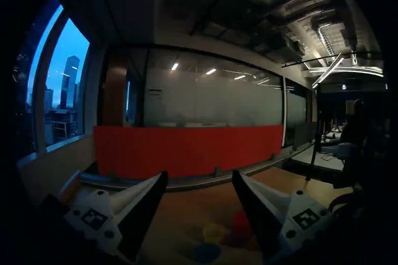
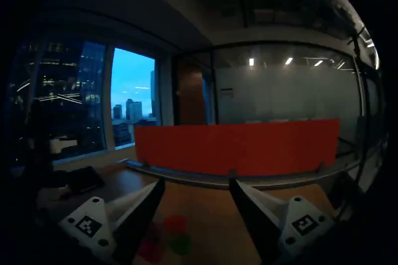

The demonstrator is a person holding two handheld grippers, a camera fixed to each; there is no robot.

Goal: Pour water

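Ahead of the left gripper (image 1: 199,172) I see a dim office. A wooden desk (image 1: 199,200) lies just below it, a red partition (image 1: 189,150) stands across the desk's far edge, and behind that a frosted glass wall (image 1: 214,98) reflects ceiling lights. Off to the left, a window (image 1: 64,91) shows blue dusk sky and towers. Up and to the right, bare ducts (image 1: 323,31) and a lit strip light (image 1: 328,70) cross the ceiling. Ahead of the right gripper (image 2: 196,180), a brown panel (image 2: 191,96) stands behind the partition's left end.

No legible txt: left tongs (image 1: 199,172) & right tongs (image 2: 196,180) bear pattern squares (image 1: 94,218); wall notice (image 1: 154,92) blurry.
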